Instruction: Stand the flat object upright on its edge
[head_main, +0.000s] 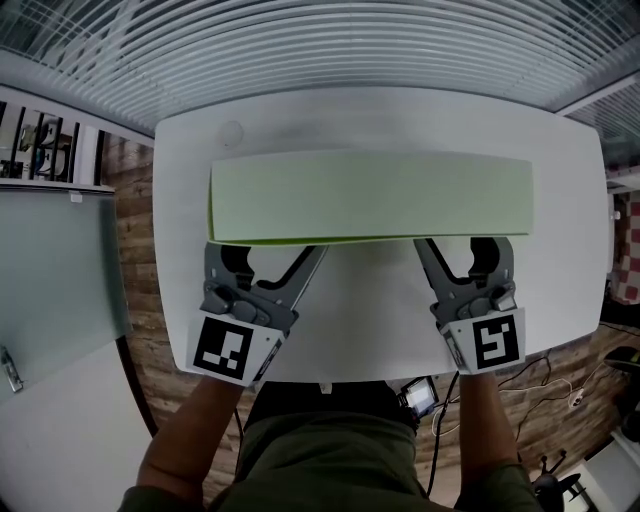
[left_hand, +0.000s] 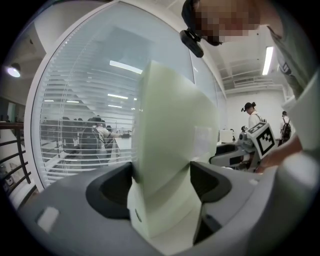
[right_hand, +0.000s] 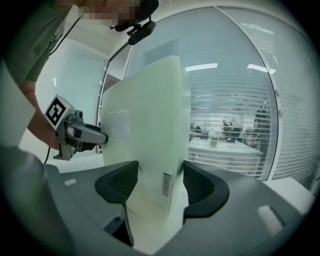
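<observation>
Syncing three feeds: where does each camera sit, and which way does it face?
Head view: on the person's head, facing steeply down at table, green board; left tongs, right tongs, forearms show.
Left gripper view: on left tongs, along jaws shut on the green board; right tongs beyond.
Right gripper view: on right tongs, jaws shut on it; left tongs beyond.
All share the green board.

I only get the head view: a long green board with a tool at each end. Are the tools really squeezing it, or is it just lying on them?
Observer: The left tool has the green board wedged between its jaws, touching both.
Operator: And the other one?
Observer: The right tool has its jaws pressed on the board's two faces, near its end.
Operator: Anything on that end?
Observer: A small grey label on the narrow edge.
</observation>
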